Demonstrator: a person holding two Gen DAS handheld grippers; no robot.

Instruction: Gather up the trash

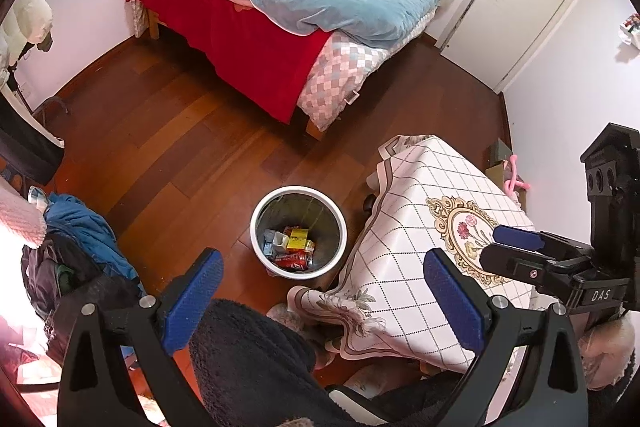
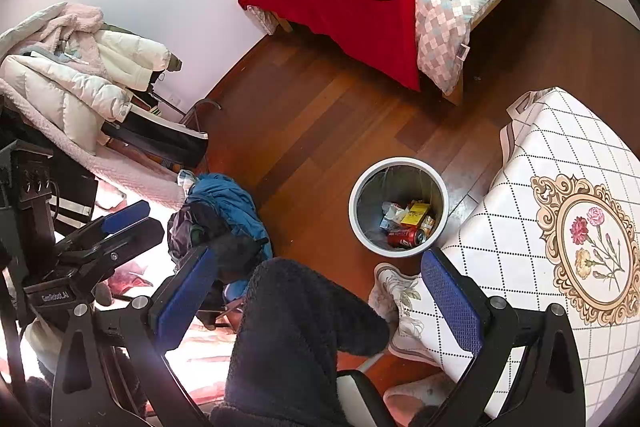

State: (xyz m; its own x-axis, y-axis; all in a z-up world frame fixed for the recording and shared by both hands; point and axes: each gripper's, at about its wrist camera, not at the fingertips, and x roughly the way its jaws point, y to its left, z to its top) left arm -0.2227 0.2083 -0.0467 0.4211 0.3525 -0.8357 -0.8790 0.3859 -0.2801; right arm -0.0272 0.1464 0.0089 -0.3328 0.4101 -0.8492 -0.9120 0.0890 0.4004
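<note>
Wooden floor (image 1: 168,147) fills the bedroom. From the left: the left gripper (image 1: 324,301) spread wide, empty; trash bin (image 1: 298,231) ahead and below between both, holding a red can (image 1: 294,261) lying sideways and cartons; right gripper (image 2: 318,301) also wide, empty, about equally near.
</note>
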